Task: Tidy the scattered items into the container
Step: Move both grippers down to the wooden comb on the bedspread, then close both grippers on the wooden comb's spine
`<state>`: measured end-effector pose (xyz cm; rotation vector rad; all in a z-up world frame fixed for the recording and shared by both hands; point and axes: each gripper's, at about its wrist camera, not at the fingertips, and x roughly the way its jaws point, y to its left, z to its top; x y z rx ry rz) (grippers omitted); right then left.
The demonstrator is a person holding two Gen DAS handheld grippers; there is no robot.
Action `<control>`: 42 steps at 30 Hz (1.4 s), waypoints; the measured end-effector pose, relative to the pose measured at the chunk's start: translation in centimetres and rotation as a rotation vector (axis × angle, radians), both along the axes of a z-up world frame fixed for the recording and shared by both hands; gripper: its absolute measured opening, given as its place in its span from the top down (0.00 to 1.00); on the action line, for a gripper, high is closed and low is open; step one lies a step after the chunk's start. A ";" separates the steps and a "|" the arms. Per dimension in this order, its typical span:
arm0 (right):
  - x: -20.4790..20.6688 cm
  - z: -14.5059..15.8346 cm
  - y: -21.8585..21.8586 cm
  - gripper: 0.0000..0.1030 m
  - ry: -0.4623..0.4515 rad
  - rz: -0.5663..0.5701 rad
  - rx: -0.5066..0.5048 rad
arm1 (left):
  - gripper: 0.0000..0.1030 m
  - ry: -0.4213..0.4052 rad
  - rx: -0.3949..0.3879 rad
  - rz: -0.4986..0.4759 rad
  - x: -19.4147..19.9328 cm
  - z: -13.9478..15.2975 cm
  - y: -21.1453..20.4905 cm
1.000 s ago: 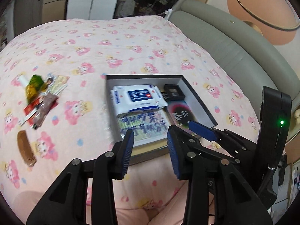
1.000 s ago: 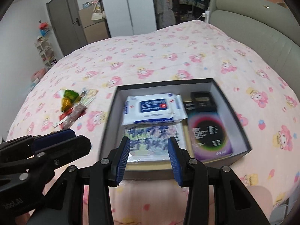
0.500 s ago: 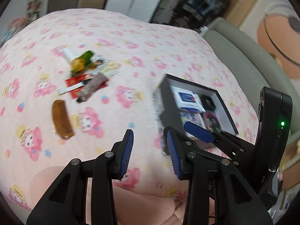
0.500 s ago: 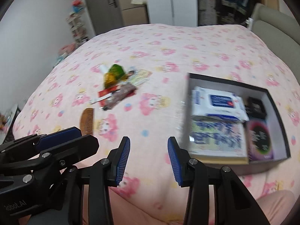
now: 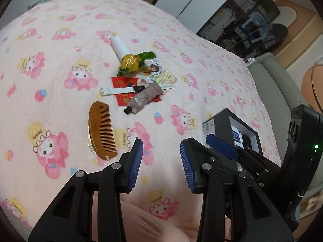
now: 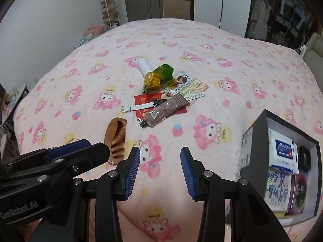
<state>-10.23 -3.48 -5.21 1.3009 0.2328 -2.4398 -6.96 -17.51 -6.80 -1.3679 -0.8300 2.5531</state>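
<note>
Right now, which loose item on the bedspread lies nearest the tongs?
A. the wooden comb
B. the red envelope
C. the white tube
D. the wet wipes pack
A: the wooden comb lies apart from the pile, closest to the open left tongs and right tongs, while the white tube sits at the pile's far end and the wet wipes pack is already in the black box.
</note>
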 end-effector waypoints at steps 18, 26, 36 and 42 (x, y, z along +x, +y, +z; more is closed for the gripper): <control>-4.5 -4.5 -3.8 0.63 -0.098 0.068 0.104 | 0.63 -0.209 0.086 0.107 -6.5 -5.8 -3.5; -5.7 -7.7 -6.2 0.63 -0.179 0.133 0.115 | 0.60 -0.313 0.030 0.176 -8.7 -8.9 -6.2; -6.6 -11.5 -8.2 0.63 -0.289 0.186 0.112 | 0.60 -0.422 0.151 0.278 -8.8 -12.9 -9.1; -6.5 -12.2 -7.7 0.62 -0.336 0.182 0.085 | 0.59 -0.454 0.204 0.236 -9.4 -13.7 -8.3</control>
